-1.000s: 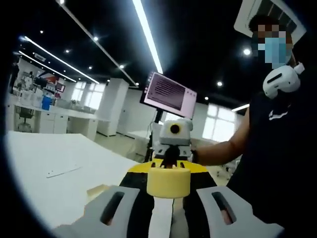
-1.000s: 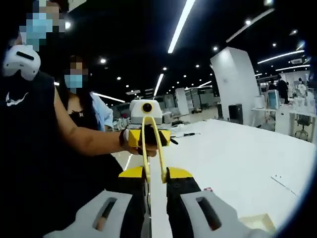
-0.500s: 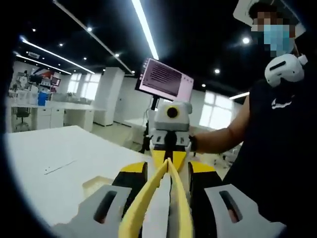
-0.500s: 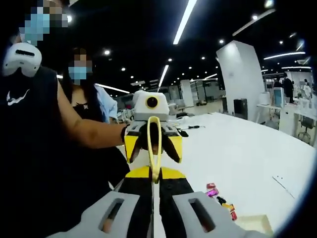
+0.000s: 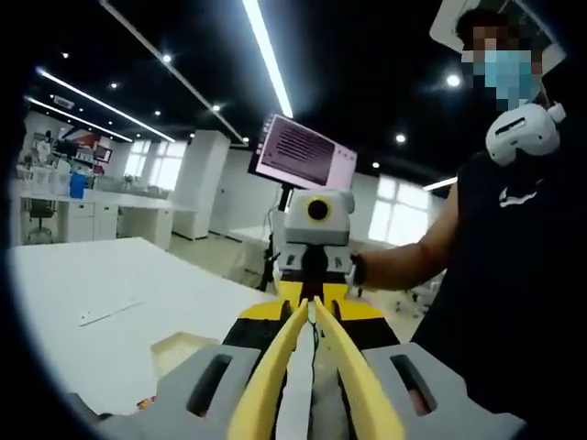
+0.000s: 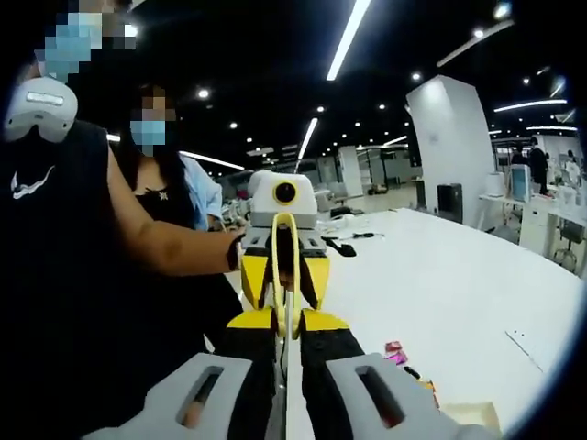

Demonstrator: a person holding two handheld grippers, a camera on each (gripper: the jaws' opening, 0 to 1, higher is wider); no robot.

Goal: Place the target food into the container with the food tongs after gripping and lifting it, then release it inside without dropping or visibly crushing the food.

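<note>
The yellow food tongs (image 5: pixel 310 357) run between my left gripper's (image 5: pixel 312 323) jaws, their two arms lying against the pads and meeting toward the far end. My right gripper (image 5: pixel 314 291) faces me and closes on that far end. In the right gripper view the tongs (image 6: pixel 278 266) appear as a narrow yellow loop rising from my right gripper (image 6: pixel 286 323), whose jaws are nearly together on them. My left gripper (image 6: pixel 284 275) stands just beyond, its jaws either side of the loop. Small colourful food pieces (image 6: pixel 396 350) lie on the white table beside a cream container (image 6: pixel 472 417).
The white table (image 6: pixel 459 284) stretches right in the right gripper view and left (image 5: pixel 83 302) in the left gripper view, with the cream container (image 5: pixel 179 348) near its edge. A person in black (image 5: pixel 514 275) holds the grippers; a second person (image 6: pixel 165 183) stands behind. A monitor (image 5: pixel 298 156) stands further back.
In the left gripper view the tongs went from an end-on yellow stub to two long arms between the jaws. The food pieces came into the right gripper view as it shifted.
</note>
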